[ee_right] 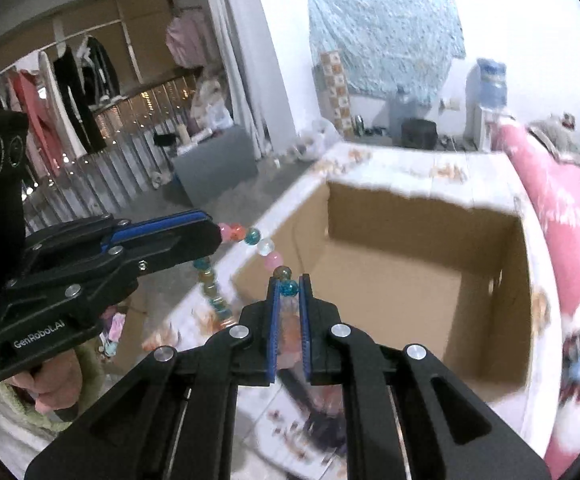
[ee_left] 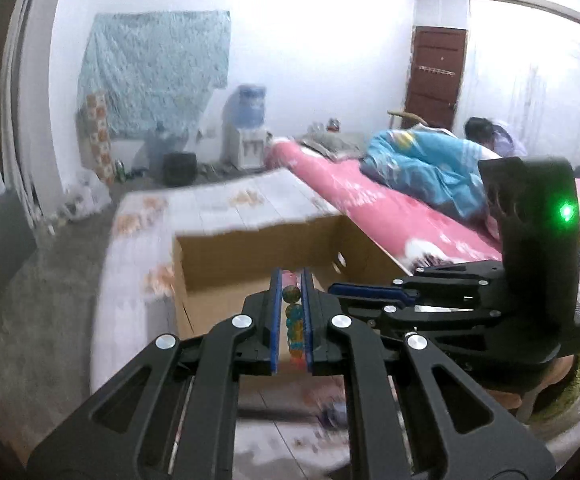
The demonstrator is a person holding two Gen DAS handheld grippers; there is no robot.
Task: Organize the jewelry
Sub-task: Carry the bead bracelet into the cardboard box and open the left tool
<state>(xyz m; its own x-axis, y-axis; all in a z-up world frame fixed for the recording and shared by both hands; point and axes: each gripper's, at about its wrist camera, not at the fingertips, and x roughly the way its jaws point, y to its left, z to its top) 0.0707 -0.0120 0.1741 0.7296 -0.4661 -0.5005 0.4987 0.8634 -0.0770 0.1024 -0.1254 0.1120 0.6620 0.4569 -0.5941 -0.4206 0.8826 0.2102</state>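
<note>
A string of coloured glass beads (ee_right: 266, 246) is stretched between my two grippers, above the near left corner of an open cardboard box (ee_right: 409, 216). My right gripper (ee_right: 288, 281) is shut on a teal bead at its tips. My left gripper (ee_right: 218, 233) comes in from the left and is shut on the string's other part, with a loop of beads (ee_right: 210, 294) hanging below it. In the left wrist view the beads (ee_left: 291, 306) sit in a row between the blue pads of my left gripper (ee_left: 291, 276), and the right gripper (ee_left: 333, 290) lies just to its right. The box (ee_left: 250, 256) looks bare inside.
The box stands on a low table with a floral cloth (ee_right: 429, 168). A bed with a pink sheet (ee_left: 389, 208) and a blue quilt (ee_left: 421, 160) runs along the right, with a person (ee_left: 485, 132) beyond it. Small blurred items (ee_right: 321, 412) lie under the grippers. A water dispenser (ee_left: 246, 136) stands by the wall.
</note>
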